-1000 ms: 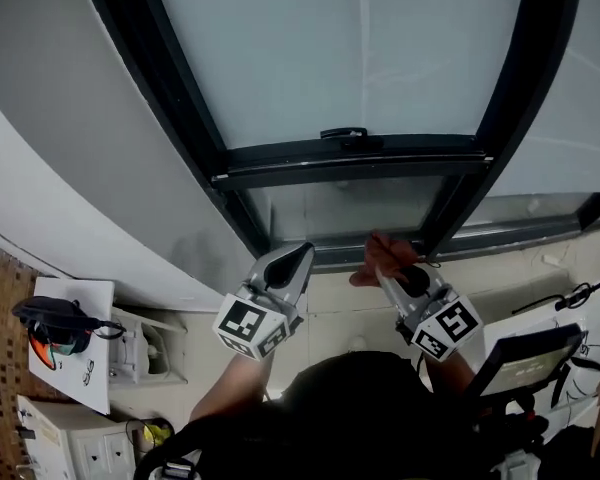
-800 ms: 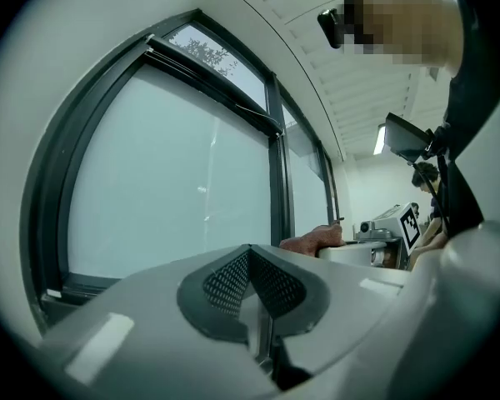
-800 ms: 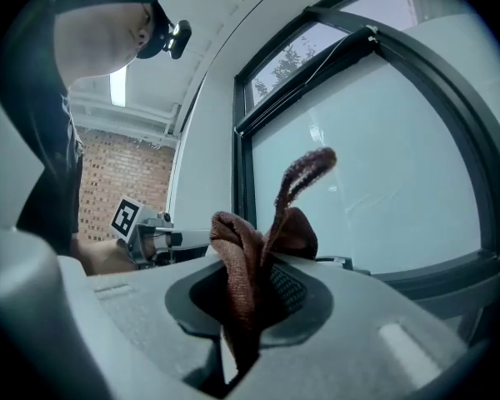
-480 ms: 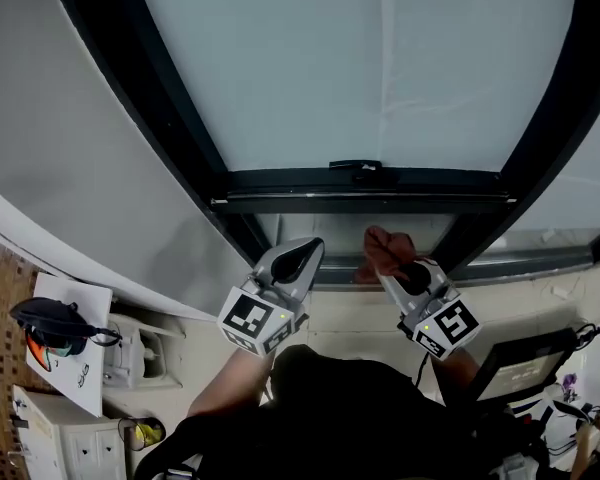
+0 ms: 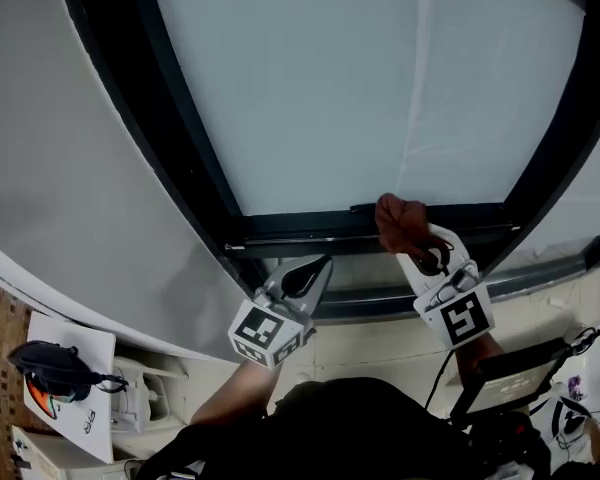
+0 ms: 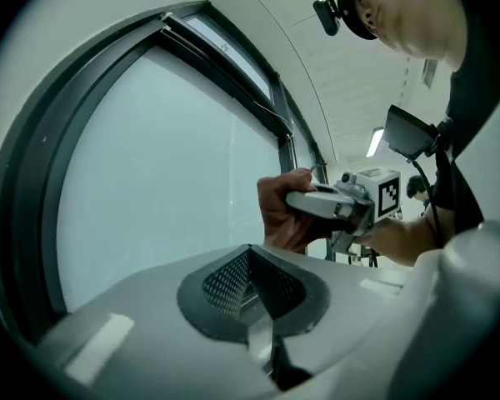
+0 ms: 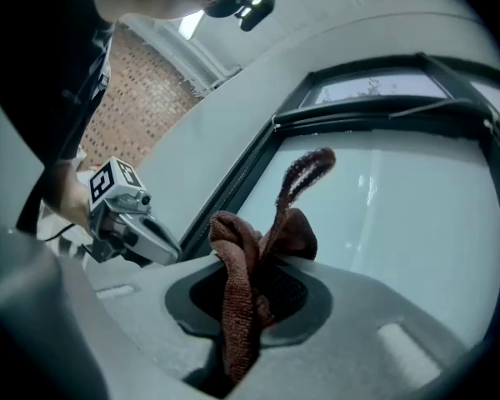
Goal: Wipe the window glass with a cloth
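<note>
Head view, person facing the window glass [image 5: 360, 88] from below. Within the last second the right claw [image 5: 408, 236] has risen from the small lower pane to the dark crossbar [image 5: 300, 230], so the brown cloth [image 5: 398, 218] now sits at the bottom edge of the large upper pane, just right of the handle [image 5: 363, 209] (the camera has tilted up with it). This suggests the approach is nearly done and wiping of the main pane has not yet begun; whether the cloth already touches the glass cannot be told. The right claw is clamped on the cloth, which is bunched between its jaws in the right gripper view. The cloth's long axis runs along the jaws, out of the claw toward the pane, and one loose tail curls up past the tips, pointing at the glass. The left claw [image 5: 312, 270] has stayed low, below the crossbar and well left of the cloth; the left gripper view shows its jaws pressed together with nothing between them, taking no part in the work.
</note>
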The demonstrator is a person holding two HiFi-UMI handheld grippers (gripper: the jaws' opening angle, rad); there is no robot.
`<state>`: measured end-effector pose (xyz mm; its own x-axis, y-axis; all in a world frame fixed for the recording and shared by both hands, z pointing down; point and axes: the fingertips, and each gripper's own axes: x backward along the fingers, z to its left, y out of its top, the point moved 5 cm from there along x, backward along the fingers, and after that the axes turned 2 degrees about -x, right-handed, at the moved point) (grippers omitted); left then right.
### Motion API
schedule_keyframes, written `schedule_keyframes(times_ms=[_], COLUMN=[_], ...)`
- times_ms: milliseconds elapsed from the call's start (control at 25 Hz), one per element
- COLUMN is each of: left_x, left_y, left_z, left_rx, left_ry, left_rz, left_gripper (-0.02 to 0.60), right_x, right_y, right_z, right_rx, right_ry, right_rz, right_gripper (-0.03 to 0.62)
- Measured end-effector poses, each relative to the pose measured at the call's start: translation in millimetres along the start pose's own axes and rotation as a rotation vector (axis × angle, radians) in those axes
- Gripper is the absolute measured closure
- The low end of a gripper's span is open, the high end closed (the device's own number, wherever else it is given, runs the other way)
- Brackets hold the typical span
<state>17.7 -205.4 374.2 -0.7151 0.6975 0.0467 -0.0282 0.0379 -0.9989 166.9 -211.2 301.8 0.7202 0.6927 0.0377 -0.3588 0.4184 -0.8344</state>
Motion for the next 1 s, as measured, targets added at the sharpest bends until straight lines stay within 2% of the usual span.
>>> schedule_keyframes(times_ms=[120, 320, 400, 480, 600, 760, 880, 1000], left_x=[10, 38, 45, 50, 56, 62, 65, 59], left_y=[-9, -19, -23, -25, -16, 0, 5, 11], left_z=[19, 53, 61, 67, 76, 88, 92, 95], left_rx=[0.013, 0.024, 0.031, 0.029, 0.031, 0.031, 0.025, 0.026], left_ry=[-0.02, -0.009, -0.005, 0.001, 0.018, 0.042, 0.075, 0.074], left_rz=[0.007, 0.003, 0.01, 0.018, 0.003, -0.041, -0.038, -0.033], left_gripper=[0.565, 0.565, 0.565, 0.565, 0.565, 0.565, 0.566, 0.565], right_x=[-28, -91, -118, -144, -182, -228, -257, -283], right_y=[30, 107, 136, 162, 193, 235, 263, 290], right_z=[-10, -14, -20, -29, -46, -70, -84, -99], right_rx=[0.203, 0.544, 0.646, 0.668, 0.636, 0.717, 0.763, 0.824], right_ry=[-0.072, -0.176, -0.208, -0.213, -0.205, -0.235, -0.252, -0.292], right_rz=[0.066, 0.011, -0.008, -0.026, -0.027, -0.044, -0.061, -0.062], right_gripper=[0.554, 0.554, 0.554, 0.554, 0.554, 0.554, 0.554, 0.554])
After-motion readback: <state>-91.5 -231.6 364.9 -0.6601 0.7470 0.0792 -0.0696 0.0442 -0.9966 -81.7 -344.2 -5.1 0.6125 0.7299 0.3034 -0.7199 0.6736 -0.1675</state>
